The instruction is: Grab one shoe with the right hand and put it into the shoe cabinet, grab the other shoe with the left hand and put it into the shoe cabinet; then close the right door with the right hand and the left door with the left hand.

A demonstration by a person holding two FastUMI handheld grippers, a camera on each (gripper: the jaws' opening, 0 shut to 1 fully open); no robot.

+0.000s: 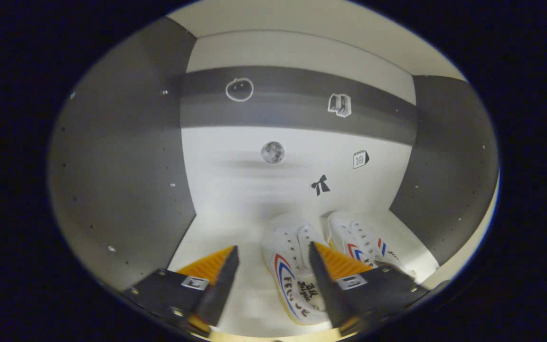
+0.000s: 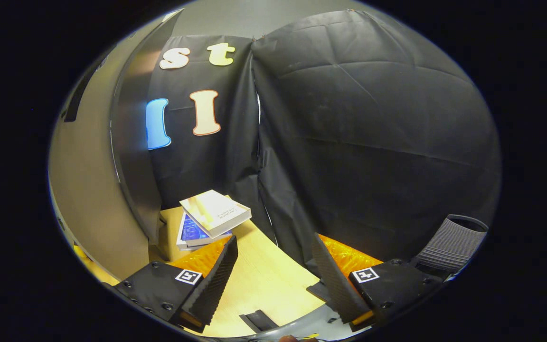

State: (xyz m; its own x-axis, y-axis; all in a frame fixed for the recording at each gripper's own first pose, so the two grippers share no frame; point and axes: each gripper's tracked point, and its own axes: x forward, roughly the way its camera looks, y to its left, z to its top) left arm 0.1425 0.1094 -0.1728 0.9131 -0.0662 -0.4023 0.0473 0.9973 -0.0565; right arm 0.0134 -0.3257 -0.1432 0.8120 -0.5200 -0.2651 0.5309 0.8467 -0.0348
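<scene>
Left gripper view puts your left gripper (image 1: 273, 278) spread wide and empty above two white canvas shoes with red-and-blue stripes (image 1: 295, 275) — both side by side on the cabinet floor (image 1: 221, 237). Right gripper (image 2: 273, 270) is wide open, empty, beside the grey right door (image 2: 133, 156) — ready to close it.

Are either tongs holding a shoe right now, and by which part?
Neither. Left tongs open over the two shoes inside the cabinet; right tongs open, empty.

The fingers (image 1: 320, 266) hide part of the near shoe (image 1: 292, 278).
</scene>
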